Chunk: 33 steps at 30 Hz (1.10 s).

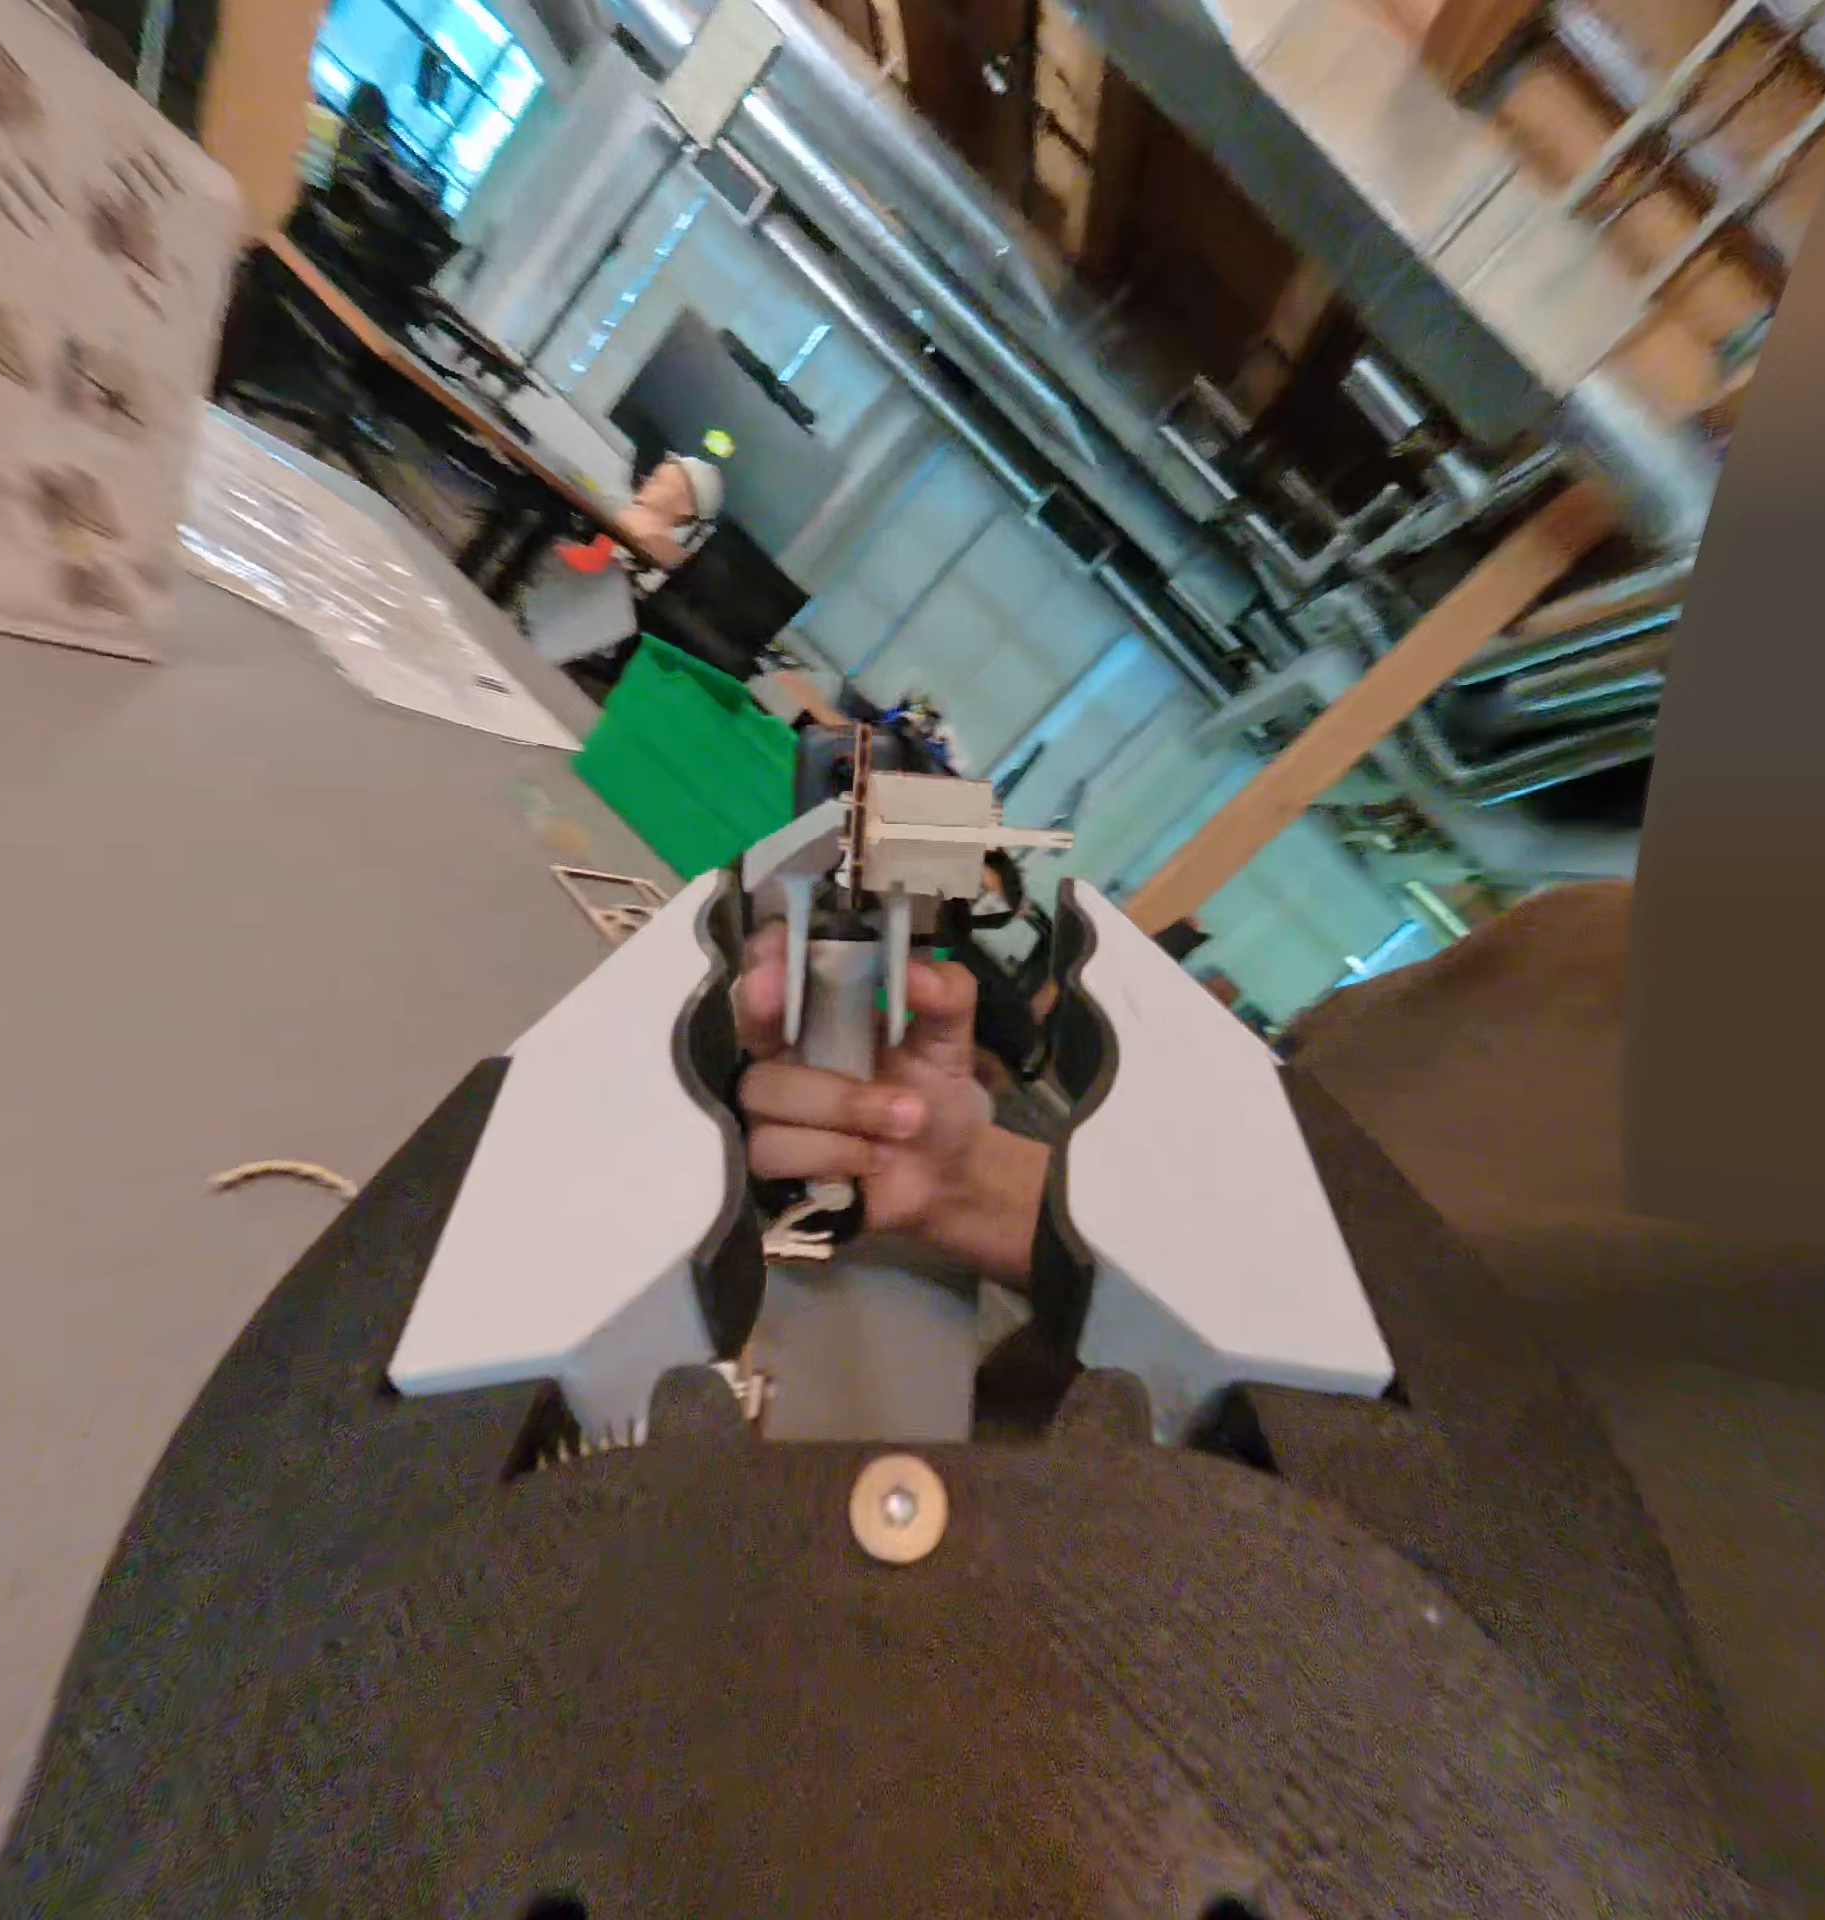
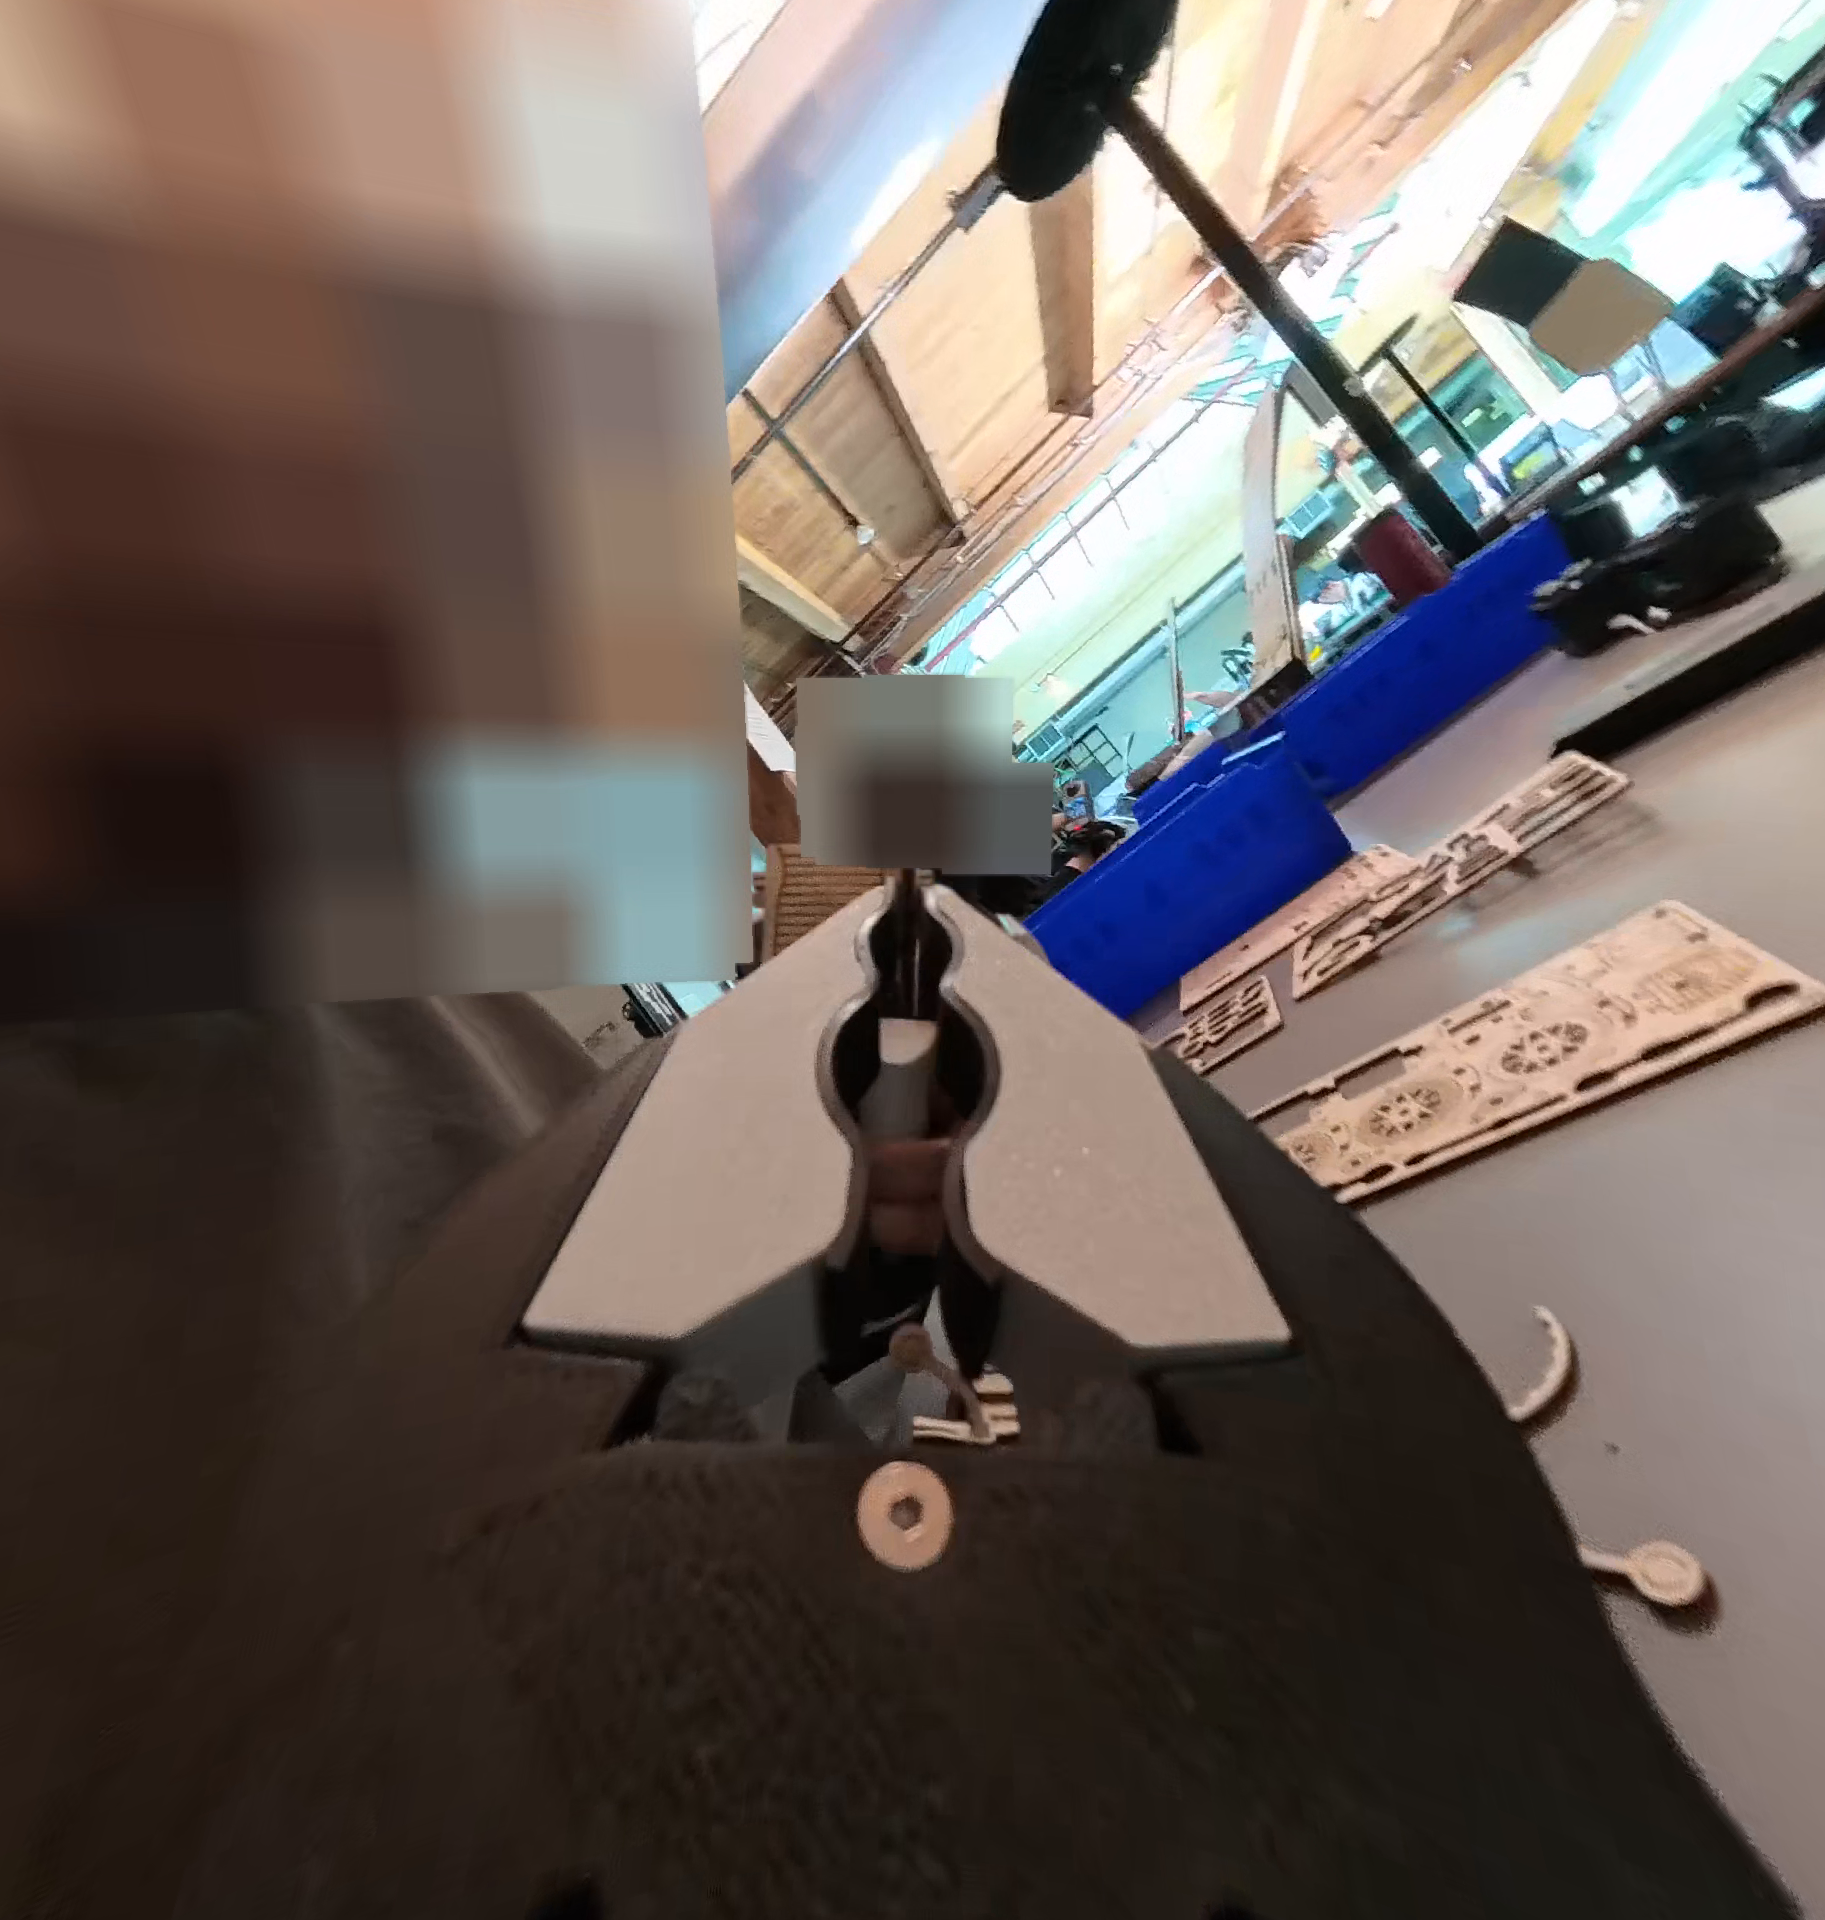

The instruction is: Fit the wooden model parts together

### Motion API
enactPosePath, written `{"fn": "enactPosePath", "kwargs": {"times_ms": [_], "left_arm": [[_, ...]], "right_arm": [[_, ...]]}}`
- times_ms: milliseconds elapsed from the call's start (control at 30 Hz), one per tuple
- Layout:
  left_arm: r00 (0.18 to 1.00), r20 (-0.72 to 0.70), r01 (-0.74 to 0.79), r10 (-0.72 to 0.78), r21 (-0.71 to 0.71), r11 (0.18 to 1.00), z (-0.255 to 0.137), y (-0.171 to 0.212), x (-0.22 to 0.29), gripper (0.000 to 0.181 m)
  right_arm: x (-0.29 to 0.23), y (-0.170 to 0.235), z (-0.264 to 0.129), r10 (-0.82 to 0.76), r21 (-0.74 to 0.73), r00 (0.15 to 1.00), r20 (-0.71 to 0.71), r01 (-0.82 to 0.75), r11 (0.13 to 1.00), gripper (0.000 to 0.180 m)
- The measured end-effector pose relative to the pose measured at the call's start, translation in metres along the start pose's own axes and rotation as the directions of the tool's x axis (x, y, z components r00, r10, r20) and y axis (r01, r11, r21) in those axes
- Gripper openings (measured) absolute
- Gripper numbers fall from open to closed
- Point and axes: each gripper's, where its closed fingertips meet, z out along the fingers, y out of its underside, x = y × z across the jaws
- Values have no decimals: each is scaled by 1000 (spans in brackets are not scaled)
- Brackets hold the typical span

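Holding the half-built wooden model (image 1: 923, 844) aloft in front of the left gripper (image 1: 892, 914), the right gripper (image 1: 846, 914) pinches it near one end, seen from the left wrist view; a hand (image 1: 887, 1122) wraps that gripper's handle. The left gripper's jaws stand spread and empty. In the right wrist view the right gripper's jaws are pressed nearly together, though a blurred patch hides what sits at their tips. Thin pegs stick out of the model, so a skewed approach by the left gripper could snap one or twist the model out of the pinch. Laser-cut part sheets (image 2: 1552, 1070) lie toward the table's (image 2: 1718, 1195) far edge beside blue bins (image 2: 1199, 862), with loose parts (image 2: 1656, 1590) nearer.
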Motion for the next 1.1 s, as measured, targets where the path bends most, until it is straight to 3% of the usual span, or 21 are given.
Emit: {"fn": "enactPosePath", "kwargs": {"times_ms": [300,733,1100], "left_arm": [[993,-74,-94,93,-19,995,14,16,35,65],[990,-58,-124,125,29,992,14,8,41,45],[986,-35,-161,162,25,987,13,9,39,45]], "right_arm": [[-30,5,4,-175,-31,980,90,178,983,1],[-31,10,5,-186,-58,978,98,192,980,1],[-30,11,6,-170,-60,981,97,177,982,1]]}}
